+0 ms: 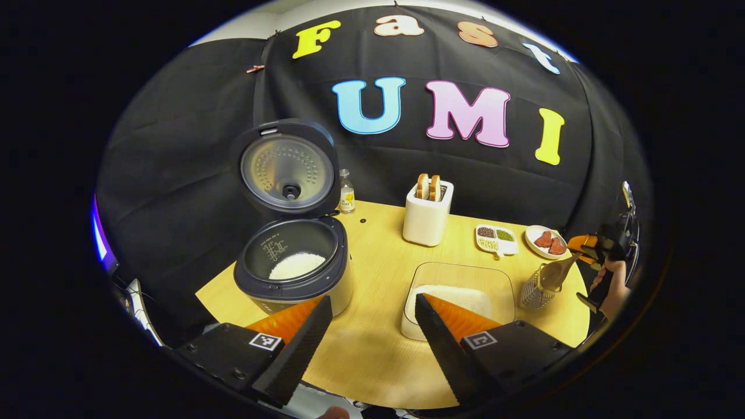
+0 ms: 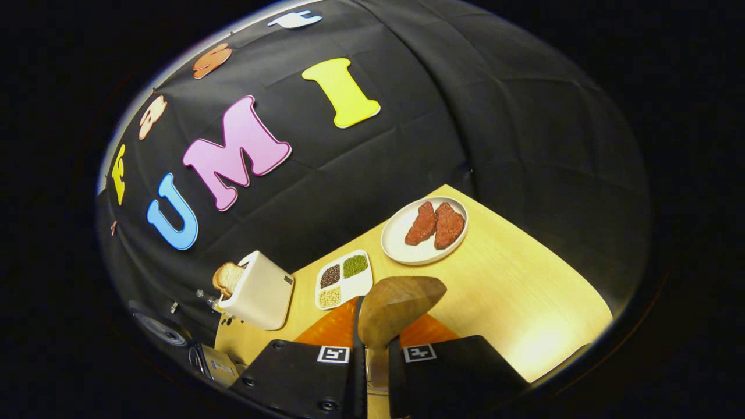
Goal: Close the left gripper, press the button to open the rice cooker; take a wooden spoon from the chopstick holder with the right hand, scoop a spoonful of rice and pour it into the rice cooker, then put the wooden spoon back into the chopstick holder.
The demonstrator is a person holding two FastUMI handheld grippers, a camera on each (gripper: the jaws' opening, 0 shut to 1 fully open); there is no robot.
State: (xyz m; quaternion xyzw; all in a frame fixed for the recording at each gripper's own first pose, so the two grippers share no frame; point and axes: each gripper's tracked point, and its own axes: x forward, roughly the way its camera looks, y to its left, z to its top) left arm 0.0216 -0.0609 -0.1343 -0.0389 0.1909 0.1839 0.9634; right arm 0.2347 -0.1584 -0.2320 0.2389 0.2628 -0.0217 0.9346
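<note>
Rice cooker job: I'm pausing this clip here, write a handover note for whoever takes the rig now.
Left gripper: open, hovering over the table between the cooker and the rice tray.
Right gripper: shut on the spoon, beside the holder.
Done: lid open; there is rice in the cooker.
Left: I can't tell whether this spoon has scooped yet. If so, return it to the holder.

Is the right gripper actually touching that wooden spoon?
Touching. The right gripper view shows the right gripper closed on the wooden spoon, both fingers pressing its handle.
</note>
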